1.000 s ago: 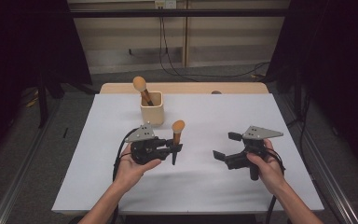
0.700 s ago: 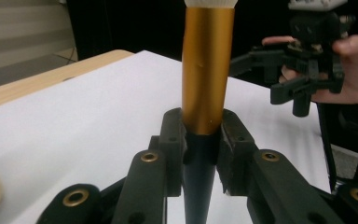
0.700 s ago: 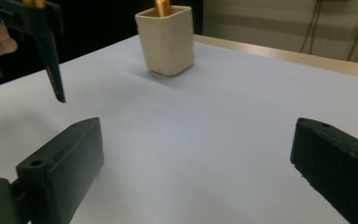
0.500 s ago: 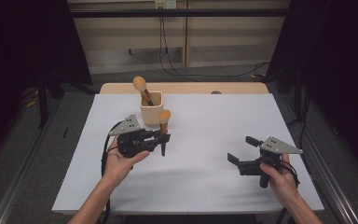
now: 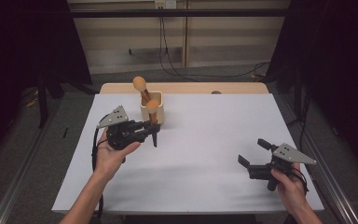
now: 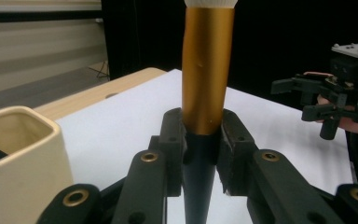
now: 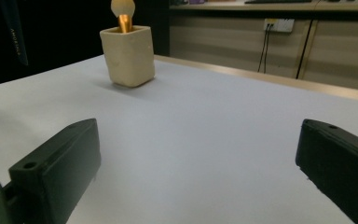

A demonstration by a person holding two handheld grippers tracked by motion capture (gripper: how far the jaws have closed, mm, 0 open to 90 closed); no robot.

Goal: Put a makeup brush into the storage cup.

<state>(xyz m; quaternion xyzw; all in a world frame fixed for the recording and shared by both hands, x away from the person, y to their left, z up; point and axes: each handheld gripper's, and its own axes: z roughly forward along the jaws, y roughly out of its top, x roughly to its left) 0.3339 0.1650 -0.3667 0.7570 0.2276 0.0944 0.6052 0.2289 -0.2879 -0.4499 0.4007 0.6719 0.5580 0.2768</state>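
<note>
- The left gripper has its jaws clamped on a makeup brush with a gold ferrule, black tapered handle and tan rounded head; the brush stands upright, handle tip down, just in front of the cream square ceramic cup.
- A second brush with a tan rounded head already leans in that cup, so the step in hand looks like carrying the held brush up and over the rim.
- To do it well, I would lift until the handle tip clears the rim, keep the brush vertical, aim for the free side of the opening, and lower before letting go.
- The right gripper, jaws wide apart and empty, hangs low over the near right of the desk, well apart from the cup.
- The desk is covered in plain white, with a bare wooden strip at its far edge.
- Beyond it: grey floor, black cables, a pale panelled wall and dark curtains on both sides.
</note>
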